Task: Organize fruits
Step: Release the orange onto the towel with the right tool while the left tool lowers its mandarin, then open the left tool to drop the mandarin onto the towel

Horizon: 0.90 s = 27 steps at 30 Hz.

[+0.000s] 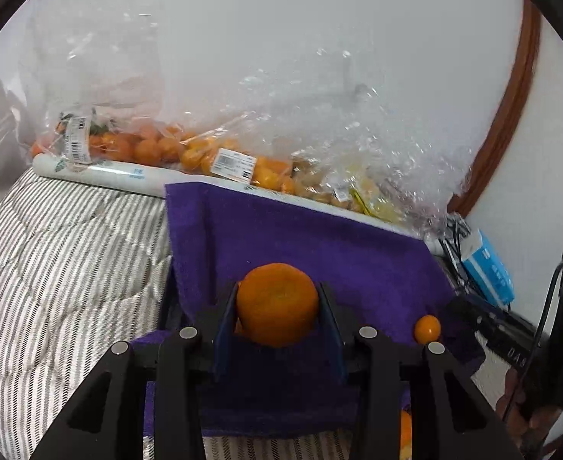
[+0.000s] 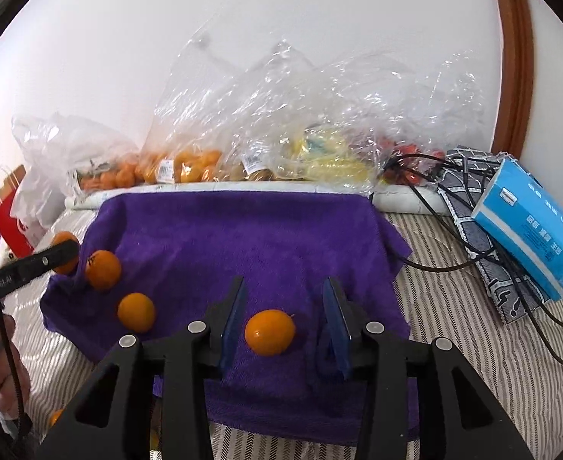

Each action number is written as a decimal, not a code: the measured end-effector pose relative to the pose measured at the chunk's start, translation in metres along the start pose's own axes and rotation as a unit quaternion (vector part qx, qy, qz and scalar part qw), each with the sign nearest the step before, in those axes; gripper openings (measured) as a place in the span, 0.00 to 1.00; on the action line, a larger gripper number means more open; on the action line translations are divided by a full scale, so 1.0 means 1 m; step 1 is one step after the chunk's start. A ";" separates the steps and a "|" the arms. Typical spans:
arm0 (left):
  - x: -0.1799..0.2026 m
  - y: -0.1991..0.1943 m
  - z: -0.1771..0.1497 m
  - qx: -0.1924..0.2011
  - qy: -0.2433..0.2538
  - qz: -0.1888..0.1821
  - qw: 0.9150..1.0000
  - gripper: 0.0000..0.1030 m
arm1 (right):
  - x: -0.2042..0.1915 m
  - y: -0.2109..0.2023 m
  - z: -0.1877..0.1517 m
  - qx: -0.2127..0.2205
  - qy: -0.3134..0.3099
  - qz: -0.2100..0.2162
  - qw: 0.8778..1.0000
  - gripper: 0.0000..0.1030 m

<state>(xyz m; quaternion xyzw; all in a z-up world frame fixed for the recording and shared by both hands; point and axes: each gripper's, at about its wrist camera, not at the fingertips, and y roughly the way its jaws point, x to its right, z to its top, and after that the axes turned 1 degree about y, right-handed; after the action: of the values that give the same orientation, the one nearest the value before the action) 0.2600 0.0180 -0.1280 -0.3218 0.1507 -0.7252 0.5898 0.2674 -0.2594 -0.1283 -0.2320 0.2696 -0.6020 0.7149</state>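
Observation:
My left gripper [image 1: 277, 299] is shut on a large orange mandarin [image 1: 277, 303], held just above a purple towel [image 1: 300, 237] spread on the bed. A small orange fruit [image 1: 427, 329] lies on the towel to its right. My right gripper [image 2: 284, 303] is open over the same towel [image 2: 243, 237], with an orange mandarin [image 2: 270, 332] lying between its fingers, untouched. Two more mandarins [image 2: 103, 269] [image 2: 136, 312] lie at the towel's left edge. In the right wrist view the left gripper's finger [image 2: 57, 255] covers another mandarin [image 2: 64, 239].
Clear plastic bags of oranges [image 1: 147, 145] [image 2: 189, 166] and yellow fruit [image 2: 327, 157] line the wall behind a white roll [image 1: 101, 172]. A blue tissue pack [image 2: 530, 226], black cables [image 2: 473, 260] and patterned cloth lie at right. Striped bedding [image 1: 51, 260] surrounds the towel.

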 end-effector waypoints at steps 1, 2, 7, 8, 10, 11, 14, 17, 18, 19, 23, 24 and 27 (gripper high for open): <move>0.002 0.002 -0.001 -0.003 0.005 0.001 1.000 0.38 | 0.001 0.000 0.000 0.000 0.001 0.000 1.000 0.40; 0.005 0.004 -0.003 -0.009 0.012 0.002 1.000 0.38 | 0.001 0.000 0.000 0.000 0.001 -0.001 1.000 0.40; 0.016 0.013 -0.010 -0.031 0.044 0.006 0.999 0.38 | -0.001 -0.006 0.000 0.006 -0.002 0.002 1.000 0.40; 0.018 0.014 -0.011 -0.031 0.051 0.008 0.998 0.38 | -0.002 -0.006 0.000 0.007 -0.003 0.002 1.000 0.41; 0.025 0.014 -0.013 -0.034 0.071 0.013 0.997 0.38 | -0.003 -0.006 0.000 0.008 -0.006 0.002 1.000 0.41; 0.027 0.014 -0.014 -0.034 0.075 0.014 0.996 0.38 | -0.004 -0.006 0.000 0.007 -0.007 0.001 1.000 0.41; 0.036 0.016 -0.018 -0.037 0.106 0.026 0.993 0.38 | -0.005 -0.003 0.000 0.004 -0.011 -0.002 1.000 0.41; 0.043 0.019 -0.020 -0.042 0.125 0.032 0.991 0.38 | -0.005 -0.002 -0.001 0.002 -0.012 -0.003 1.000 0.41; 0.044 0.020 -0.021 -0.045 0.129 0.039 0.990 0.38 | -0.005 -0.002 -0.001 0.002 -0.012 -0.004 1.000 0.41; 0.045 0.021 -0.022 -0.045 0.132 0.045 0.989 0.38 | -0.005 -0.002 -0.001 0.002 -0.012 -0.004 1.000 0.41; 0.046 0.022 -0.023 -0.047 0.138 0.049 0.988 0.39 | -0.005 -0.002 -0.001 0.002 -0.013 -0.004 1.000 0.41; 0.045 0.021 -0.023 -0.047 0.135 0.046 0.989 0.39 | -0.005 -0.002 -0.001 0.002 -0.013 -0.003 1.000 0.41; 0.044 0.018 -0.022 -0.041 0.130 0.037 0.990 0.48 | -0.005 -0.002 -0.002 0.002 -0.012 -0.004 1.000 0.41</move>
<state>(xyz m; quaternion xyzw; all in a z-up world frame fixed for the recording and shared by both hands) 0.2552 -0.0321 -0.1423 -0.2428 0.2676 -0.7318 0.5779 0.2642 -0.2546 -0.1275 -0.2389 0.2588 -0.6022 0.7165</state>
